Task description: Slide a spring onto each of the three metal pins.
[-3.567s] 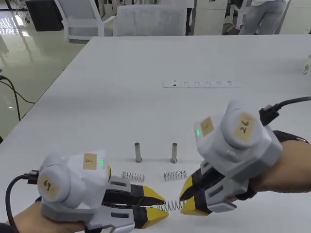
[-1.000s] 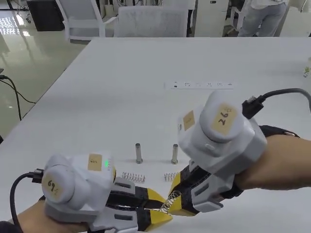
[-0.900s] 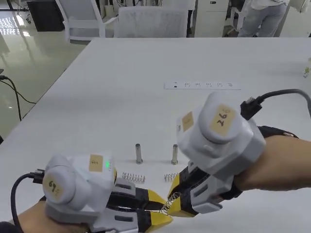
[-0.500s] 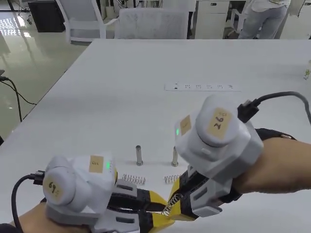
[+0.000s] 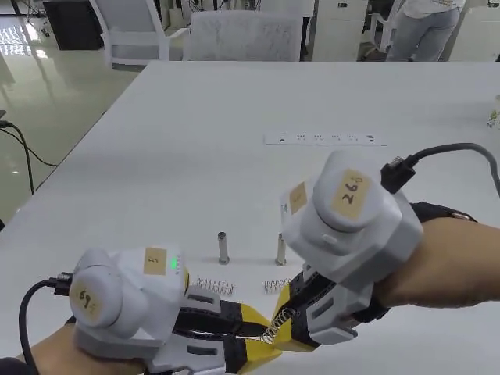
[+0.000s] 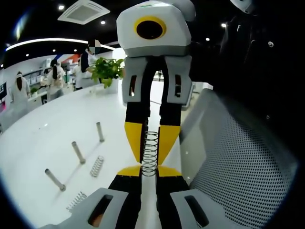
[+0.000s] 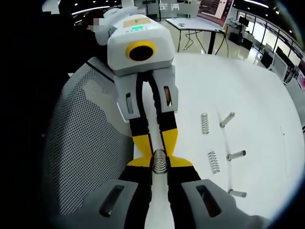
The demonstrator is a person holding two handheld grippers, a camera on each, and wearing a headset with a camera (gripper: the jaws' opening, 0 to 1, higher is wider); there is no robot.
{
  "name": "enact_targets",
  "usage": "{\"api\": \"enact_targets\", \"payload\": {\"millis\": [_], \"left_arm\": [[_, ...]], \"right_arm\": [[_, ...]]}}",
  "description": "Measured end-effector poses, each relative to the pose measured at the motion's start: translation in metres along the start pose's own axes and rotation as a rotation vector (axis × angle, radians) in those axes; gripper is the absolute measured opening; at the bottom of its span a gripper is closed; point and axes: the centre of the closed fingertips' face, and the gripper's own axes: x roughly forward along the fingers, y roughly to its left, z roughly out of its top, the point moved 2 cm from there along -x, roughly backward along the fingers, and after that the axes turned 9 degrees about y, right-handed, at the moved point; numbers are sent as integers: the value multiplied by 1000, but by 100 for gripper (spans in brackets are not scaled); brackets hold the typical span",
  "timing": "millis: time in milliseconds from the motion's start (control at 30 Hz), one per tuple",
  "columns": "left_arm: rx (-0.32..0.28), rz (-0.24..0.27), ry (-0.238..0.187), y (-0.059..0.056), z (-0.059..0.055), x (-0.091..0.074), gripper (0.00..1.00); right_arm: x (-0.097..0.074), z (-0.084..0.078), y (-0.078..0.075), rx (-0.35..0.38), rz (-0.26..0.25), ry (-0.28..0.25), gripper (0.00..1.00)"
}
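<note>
A small steel spring (image 5: 275, 325) hangs slanted above the table's near edge, held at both ends. My left gripper (image 5: 254, 344) is shut on its lower end and my right gripper (image 5: 286, 322) on its upper end, tips nearly meeting. In the left gripper view the spring (image 6: 150, 151) runs from my left gripper (image 6: 148, 171) up between the right one's yellow fingers (image 6: 134, 139). Two upright metal pins (image 5: 223, 248) (image 5: 281, 249) stand beyond; the right gripper view shows three pins (image 7: 227, 119) (image 7: 236, 155) (image 7: 237, 193). Two loose springs (image 5: 213, 287) (image 5: 273, 285) lie before them.
A white power strip (image 5: 324, 138) lies flat farther back on the white table (image 5: 195, 141). Chairs (image 5: 242, 35) stand at the far end. The table's left edge drops to a glossy floor with a black cable (image 5: 19, 152).
The right gripper has risen and shifted left, tilting over the spring. The spring, level between the tips 3.6 s ago, now slants upward. The left gripper has barely moved.
</note>
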Motion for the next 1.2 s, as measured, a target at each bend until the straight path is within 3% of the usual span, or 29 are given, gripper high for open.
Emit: {"api": "enact_targets", "payload": {"millis": [433, 1200], "left_arm": [[-24, 6, -12, 2, 0, -1, 4], [-101, 56, -38, 14, -4, -8, 22]], "right_arm": [[0, 2, -2, 1, -5, -5, 8], [-7, -9, -10, 29, -30, 8, 8]]}}
